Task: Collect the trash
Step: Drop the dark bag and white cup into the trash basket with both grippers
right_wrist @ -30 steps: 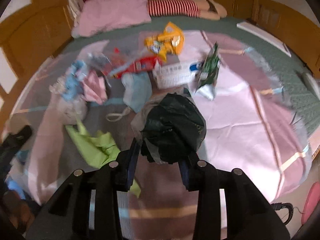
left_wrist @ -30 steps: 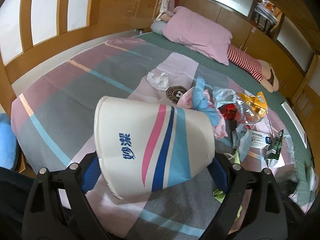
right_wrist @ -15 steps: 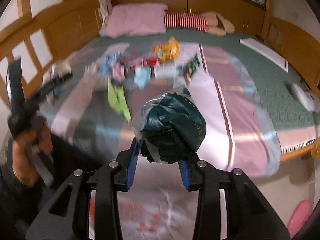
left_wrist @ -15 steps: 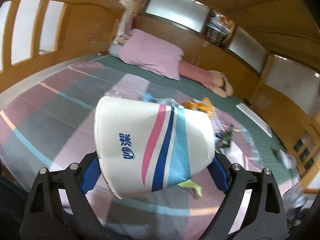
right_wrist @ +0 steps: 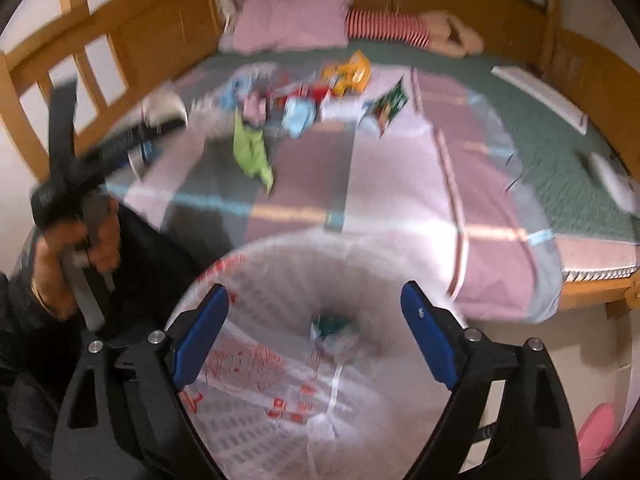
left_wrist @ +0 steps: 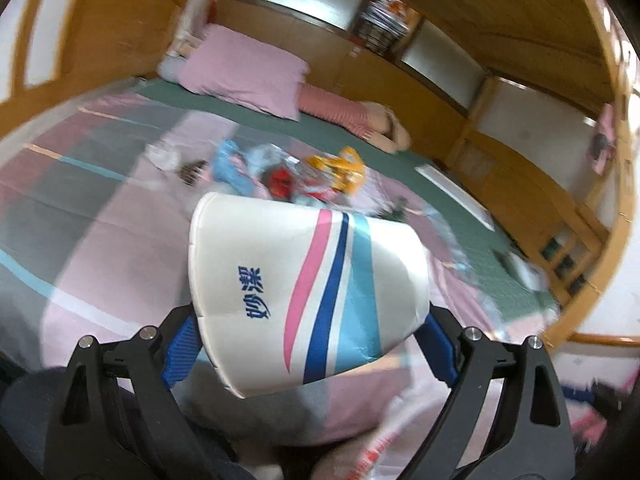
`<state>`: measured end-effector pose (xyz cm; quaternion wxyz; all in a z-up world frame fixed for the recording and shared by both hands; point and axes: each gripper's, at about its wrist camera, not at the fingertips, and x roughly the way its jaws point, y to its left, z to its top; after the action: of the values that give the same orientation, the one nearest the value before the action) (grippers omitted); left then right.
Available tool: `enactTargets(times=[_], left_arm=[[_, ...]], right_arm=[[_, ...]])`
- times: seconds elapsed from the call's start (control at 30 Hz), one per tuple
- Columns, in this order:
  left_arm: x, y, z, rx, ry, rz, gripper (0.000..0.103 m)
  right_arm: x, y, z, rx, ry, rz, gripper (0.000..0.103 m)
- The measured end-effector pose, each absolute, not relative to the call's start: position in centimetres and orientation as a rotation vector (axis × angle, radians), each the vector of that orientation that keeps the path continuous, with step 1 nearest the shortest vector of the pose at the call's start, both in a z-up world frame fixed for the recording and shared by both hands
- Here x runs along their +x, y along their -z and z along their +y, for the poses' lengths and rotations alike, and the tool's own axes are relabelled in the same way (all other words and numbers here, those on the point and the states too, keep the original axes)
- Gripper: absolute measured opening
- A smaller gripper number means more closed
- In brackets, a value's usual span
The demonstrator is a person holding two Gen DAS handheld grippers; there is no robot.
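Dark green crumpled wrapper (right_wrist: 334, 326) falls into the white red-printed sack (right_wrist: 280, 392) as your right gripper (right_wrist: 314, 336) opens empty; bring the left gripper's (left_wrist: 310, 332) clamped white striped paper cup (left_wrist: 308, 284) over from 10 o'clock.

Paper cup (left_wrist: 308, 292): white; pink, navy, light-blue stripes; blue characters. Pillow (right_wrist: 292, 26): pink. Bag (right_wrist: 280, 400): translucent white, red print. Wrapper (right_wrist: 250, 148): lime green.
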<state>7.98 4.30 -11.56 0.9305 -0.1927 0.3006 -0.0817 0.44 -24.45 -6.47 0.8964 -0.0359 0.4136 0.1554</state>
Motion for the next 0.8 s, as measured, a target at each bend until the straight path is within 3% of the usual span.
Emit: enactTargets(times=[0.23,0.43,0.6,0.8], left_arm=[[5.1,12.1,-0.6,-0.336,0.724,0.676,0.09],[2.7,13.7,-7.5,-0.124,1.074,0.855,0.091],[2.1,15.8,-10.9,0.045,1.082,1.002,0.097],[2.9,16.0,-9.8,-0.071,1.054,1.034,0.099]], right_arm=[[0.0,3.1,-28.5,0.122,-0.268,0.685,0.089],[0.3,2.3,-31.7,0.273,-0.196,0.637,0.089],[0.7,2.7,-32.3,0.326,-0.187,0.661,0.089],[1.0,3.2,-31.3,0.317,-0.203,0.68,0.089]])
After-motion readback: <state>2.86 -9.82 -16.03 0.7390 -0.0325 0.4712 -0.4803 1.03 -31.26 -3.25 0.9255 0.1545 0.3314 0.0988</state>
